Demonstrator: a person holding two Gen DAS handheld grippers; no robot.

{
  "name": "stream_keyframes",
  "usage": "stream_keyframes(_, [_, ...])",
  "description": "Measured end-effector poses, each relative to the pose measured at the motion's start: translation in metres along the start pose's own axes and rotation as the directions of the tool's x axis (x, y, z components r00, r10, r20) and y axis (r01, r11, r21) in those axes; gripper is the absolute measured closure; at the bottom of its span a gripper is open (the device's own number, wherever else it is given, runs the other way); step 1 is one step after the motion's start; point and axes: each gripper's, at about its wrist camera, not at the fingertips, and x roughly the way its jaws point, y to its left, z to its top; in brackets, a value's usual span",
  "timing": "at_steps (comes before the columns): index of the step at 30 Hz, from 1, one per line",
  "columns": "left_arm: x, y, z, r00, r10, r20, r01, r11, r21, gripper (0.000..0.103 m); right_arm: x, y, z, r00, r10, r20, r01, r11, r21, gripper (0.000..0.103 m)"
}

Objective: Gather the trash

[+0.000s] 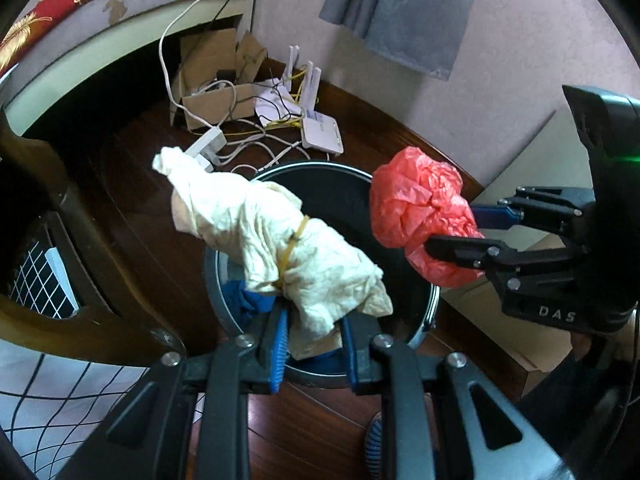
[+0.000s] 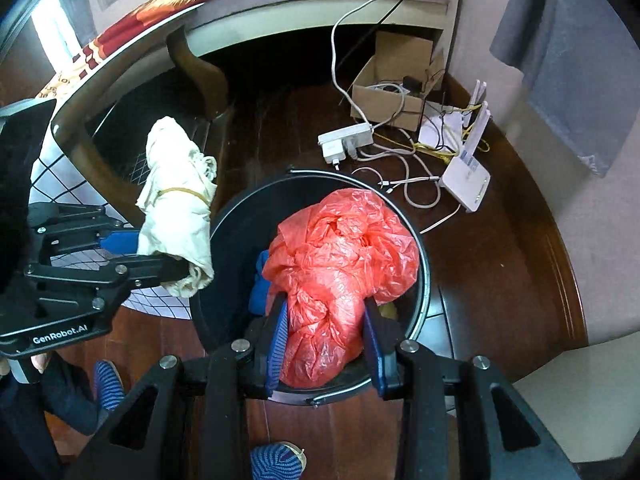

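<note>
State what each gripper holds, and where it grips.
Left gripper: cream rubber-banded cloth bundle, by one end. Right gripper: crumpled red plastic bag, near its lower end.

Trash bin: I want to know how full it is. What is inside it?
Inside the black bin, blue fabric and a yellowish scrap show. The red plastic bag, held above, hides the rest.

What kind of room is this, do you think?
Probably a room in a home: dark wooden floor, a router and power strip by the wall, a black bin, and a grey curtain.
</note>
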Motion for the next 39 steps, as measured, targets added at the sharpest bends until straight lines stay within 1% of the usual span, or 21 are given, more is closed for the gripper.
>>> stream_keyframes(10, [0.008, 0.004, -0.009, 1.000, -0.013, -0.022, 0.012, 1.000, -0.019, 0.078, 0.009, 0.000, 0.003, 1.000, 0.001, -0.031, -0.001, 1.000, -0.002, 0.066])
stream_keyframes(12, [0.010, 0.004, -0.009, 0.999, -0.028, -0.032, 0.027, 0.999, -0.026, 0.074, 0.010, -0.001, 0.002, 0.999, 0.004, -0.038, -0.004, 1.000, 0.004, 0.065])
stream_keyframes(13, [0.012, 0.003, -0.009, 0.999, -0.017, -0.034, 0.016, 1.000, -0.024, 0.059, 0.012, -0.002, 0.003, 0.999, -0.006, -0.043, 0.006, 1.000, 0.008, 0.056])
stream_keyframes(14, [0.012, 0.003, -0.009, 0.999, 0.007, -0.033, -0.007, 1.000, -0.020, 0.025, 0.015, -0.005, 0.003, 0.998, -0.023, -0.057, 0.024, 1.000, 0.015, 0.042])
stream_keyframes(15, [0.012, 0.002, -0.010, 0.998, 0.053, -0.026, -0.053, 0.998, -0.015, 0.013, 0.018, -0.011, 0.002, 0.995, -0.070, -0.069, 0.072, 0.997, 0.034, 0.003])
stream_keyframes(16, [0.008, 0.002, -0.010, 0.997, 0.083, -0.003, -0.083, 0.996, -0.015, 0.004, 0.016, -0.014, 0.001, 0.994, -0.098, -0.054, 0.100, 0.994, 0.051, 0.000])
stream_keyframes(17, [0.004, 0.002, -0.011, 0.996, 0.090, 0.016, -0.090, 0.996, -0.016, 0.003, 0.015, -0.018, 0.001, 0.993, -0.104, -0.051, 0.108, 0.992, 0.064, 0.000])
stream_keyframes(18, [0.000, 0.003, -0.011, 0.993, 0.115, 0.018, -0.115, 0.993, -0.019, 0.003, 0.012, -0.026, 0.001, 0.991, -0.124, -0.056, 0.129, 0.987, 0.091, 0.000])
stream_keyframes(20, [-0.005, 0.007, -0.012, 0.987, 0.156, 0.022, -0.156, 0.987, -0.026, 0.003, 0.004, -0.036, 0.001, 0.986, -0.166, -0.037, 0.169, 0.976, 0.137, 0.000])
stream_keyframes(22, [-0.016, 0.010, -0.013, 0.982, 0.186, 0.045, -0.184, 0.982, -0.044, 0.001, -0.007, -0.045, 0.001, 0.983, -0.185, -0.010, 0.184, 0.964, 0.194, 0.000])
stream_keyframes(25, [-0.036, 0.012, -0.017, 0.971, 0.229, 0.074, -0.225, 0.972, -0.066, 0.001, -0.026, -0.048, 0.001, 0.975, -0.220, 0.023, 0.207, 0.945, 0.253, 0.000])
stream_keyframes(28, [-0.059, 0.010, -0.023, 0.957, 0.268, 0.115, -0.261, 0.963, -0.068, 0.001, -0.049, -0.033, 0.001, 0.973, -0.216, 0.075, 0.191, 0.947, 0.258, 0.000])
stream_keyframes(30, [-0.077, 0.007, -0.029, 0.947, 0.288, 0.146, -0.279, 0.957, -0.078, 0.001, -0.064, -0.015, 0.001, 0.973, -0.206, 0.104, 0.178, 0.956, 0.234, 0.000])
stream_keyframes(32, [-0.094, 0.006, -0.036, 0.937, 0.307, 0.164, -0.296, 0.951, -0.088, 0.001, -0.077, 0.002, 0.002, 0.968, -0.224, 0.110, 0.197, 0.958, 0.209, 0.000])
stream_keyframes(34, [-0.110, 0.005, -0.041, 0.922, 0.340, 0.184, -0.326, 0.940, -0.105, 0.001, -0.091, 0.022, 0.001, 0.966, -0.223, 0.129, 0.199, 0.963, 0.180, 0.000])
stream_keyframes(37, [-0.138, 0.011, -0.054, 0.908, 0.361, 0.213, -0.334, 0.930, -0.152, 0.001, -0.114, 0.049, 0.000, 0.960, -0.231, 0.159, 0.207, 0.966, 0.153, 0.000])
stream_keyframes(39, [-0.152, 0.014, -0.061, 0.902, 0.369, 0.226, -0.334, 0.926, -0.178, 0.001, -0.134, 0.069, -0.003, 0.953, -0.233, 0.192, 0.207, 0.968, 0.144, 0.000])
